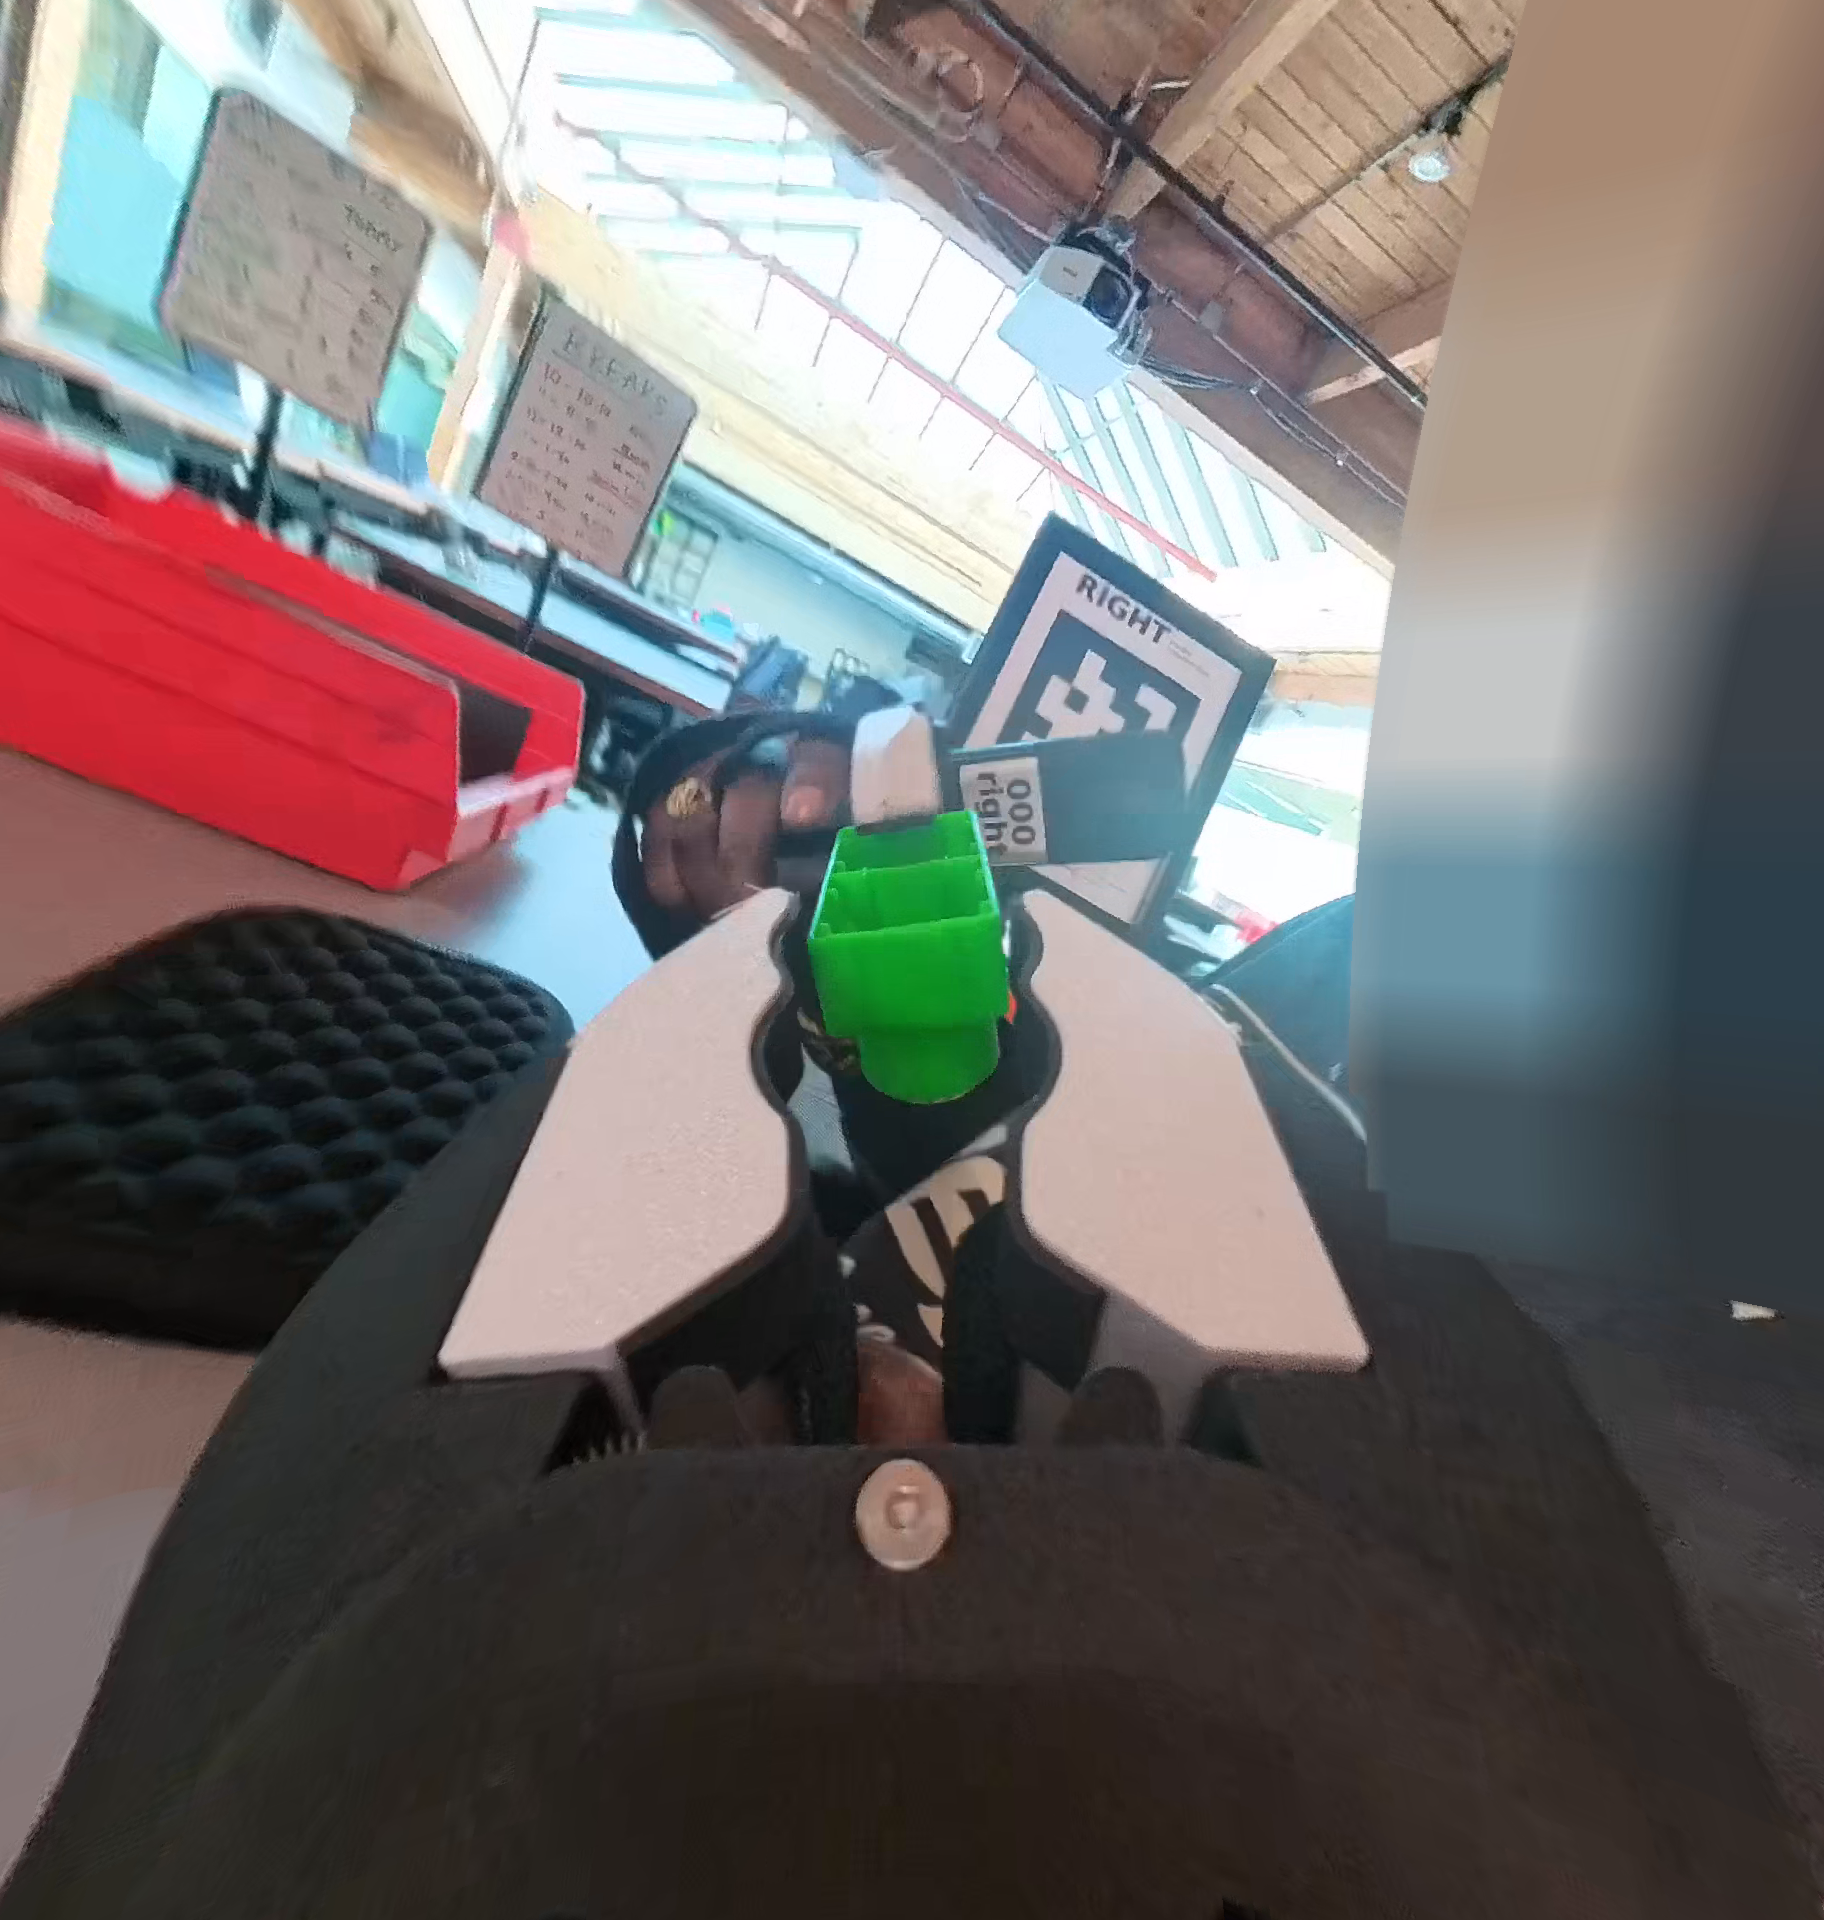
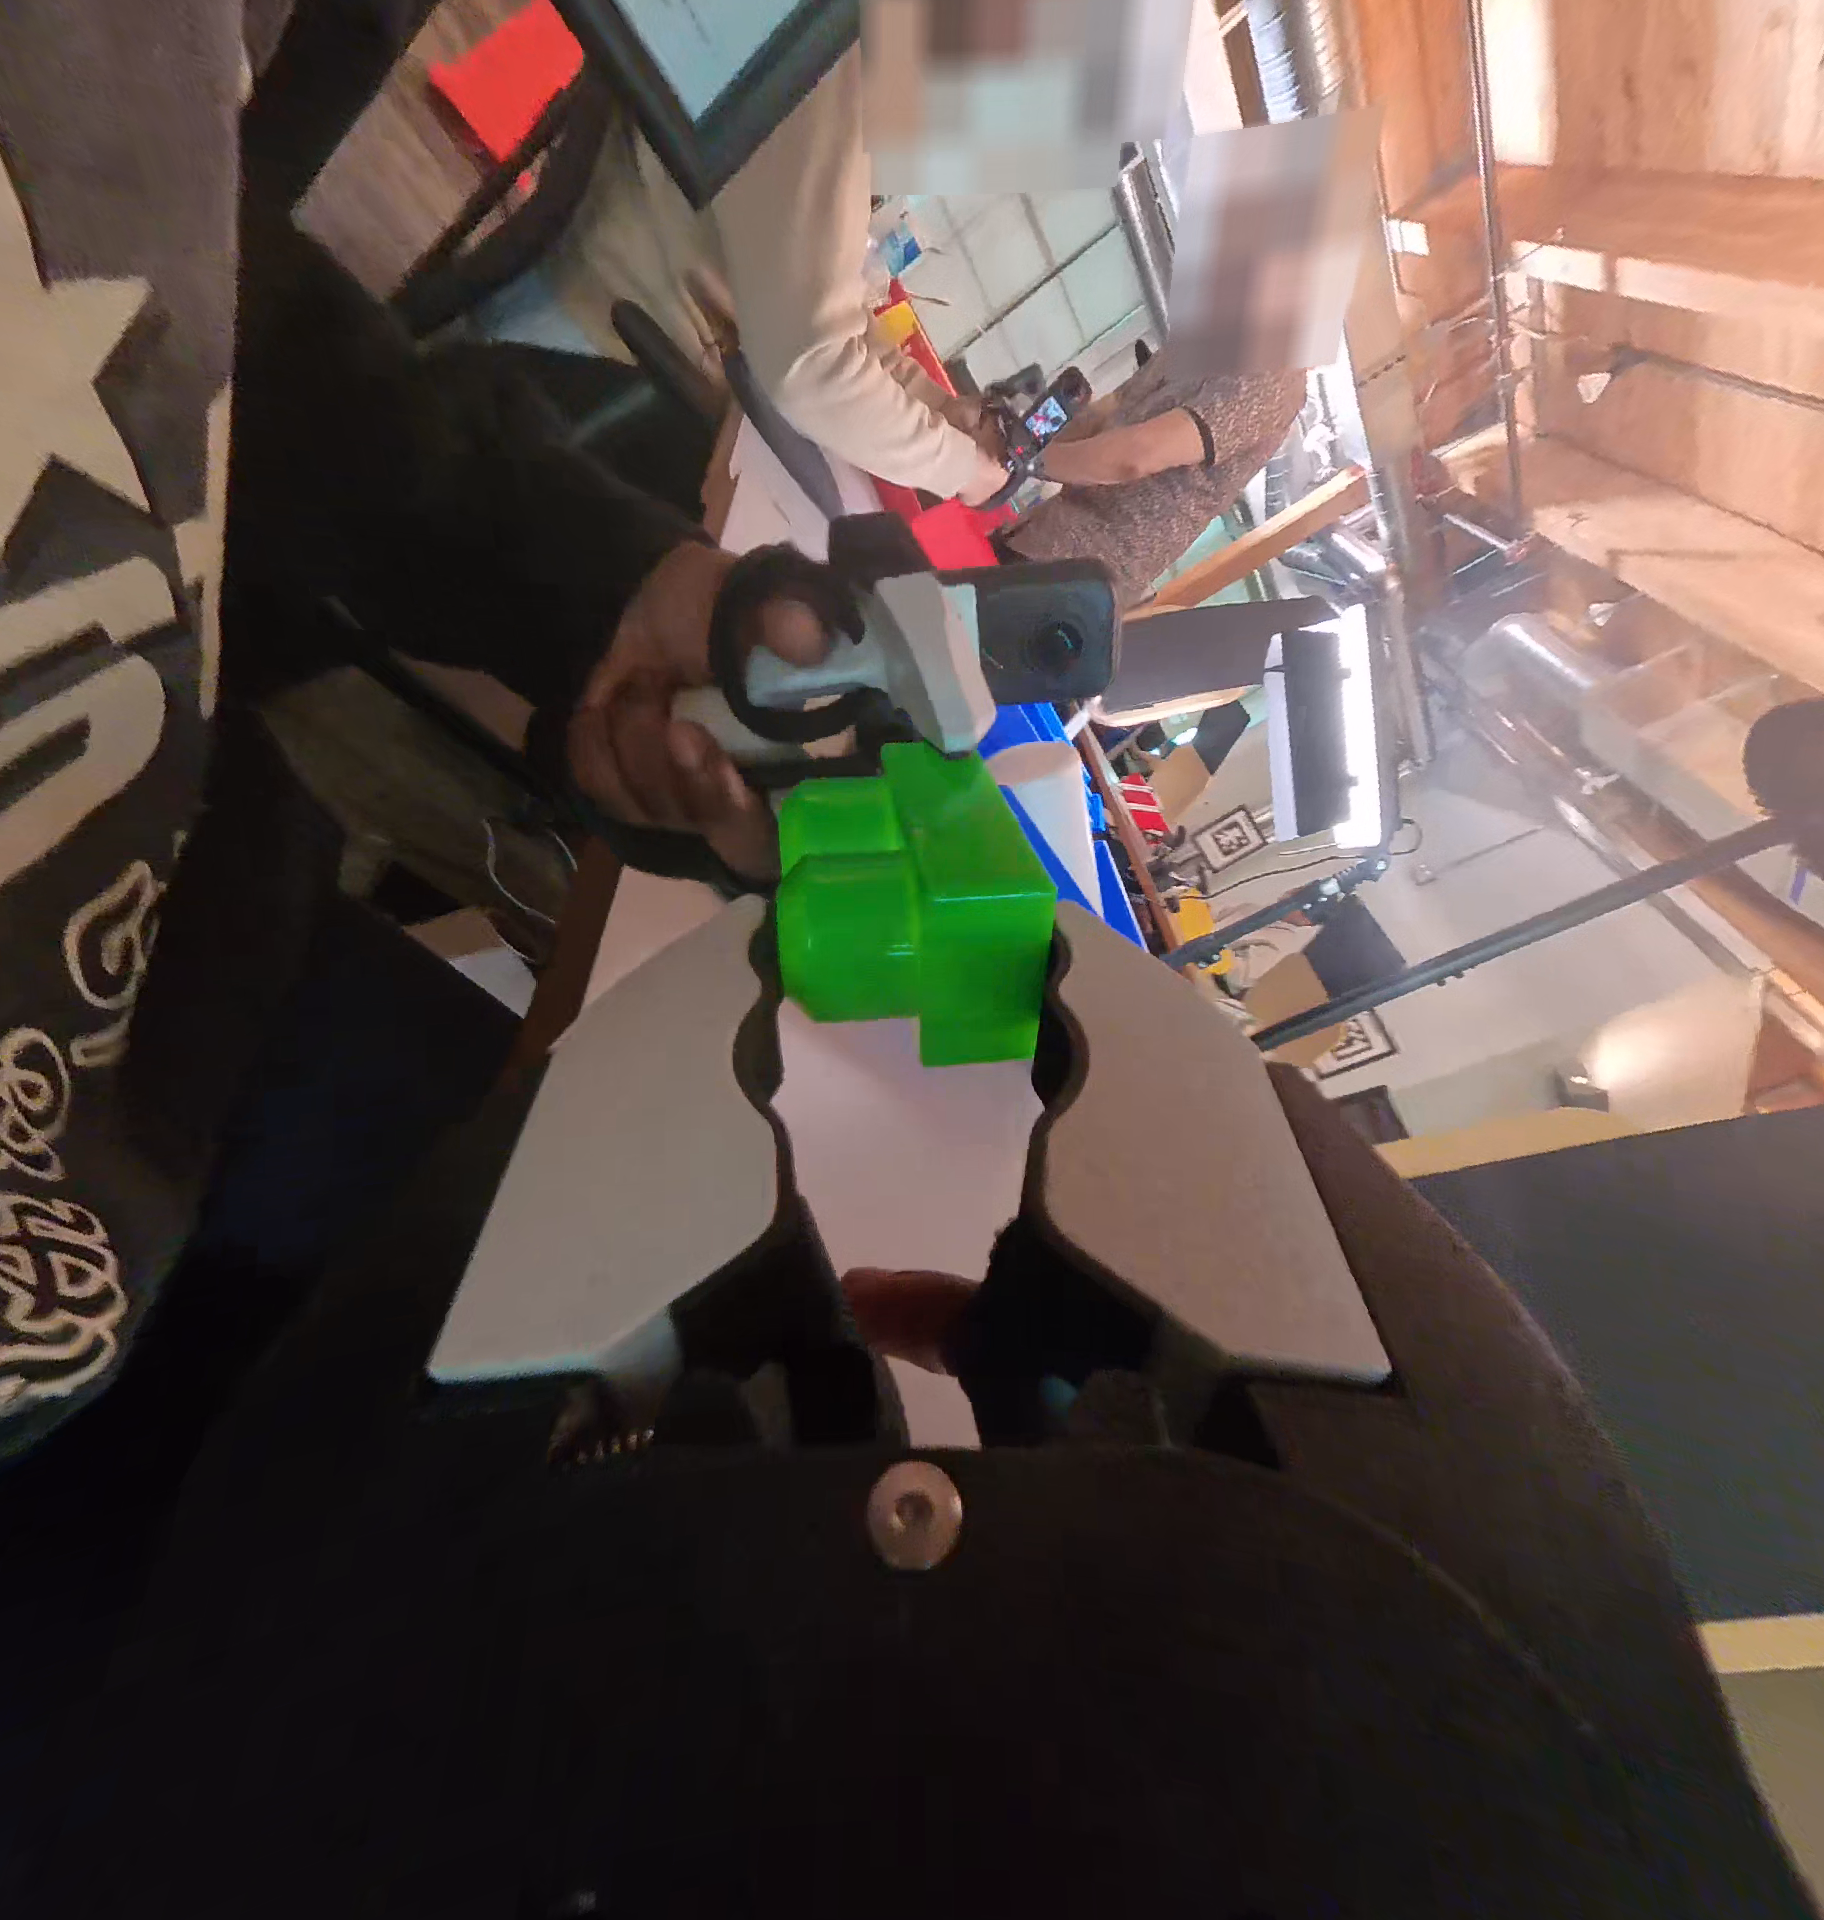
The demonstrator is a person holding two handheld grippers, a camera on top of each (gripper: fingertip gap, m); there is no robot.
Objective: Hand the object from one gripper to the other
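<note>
green plastic block (image 1: 903, 961) between both hand-held grippers, left hand-held gripper (image 1: 903, 935) clenched on it, right hand-held gripper (image 2: 908, 935) also grasping it, red bin (image 1: 264, 675) off left

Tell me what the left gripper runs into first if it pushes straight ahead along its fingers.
The green plastic part already sits between the left gripper's fingertips. Straight beyond it is the right gripper and the hand holding it, seemingly touching the part's far end; depth is unclear.

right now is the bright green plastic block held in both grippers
Yes: the green plastic block sits clamped between the left gripper fingertips and the right gripper fingertips.
</note>
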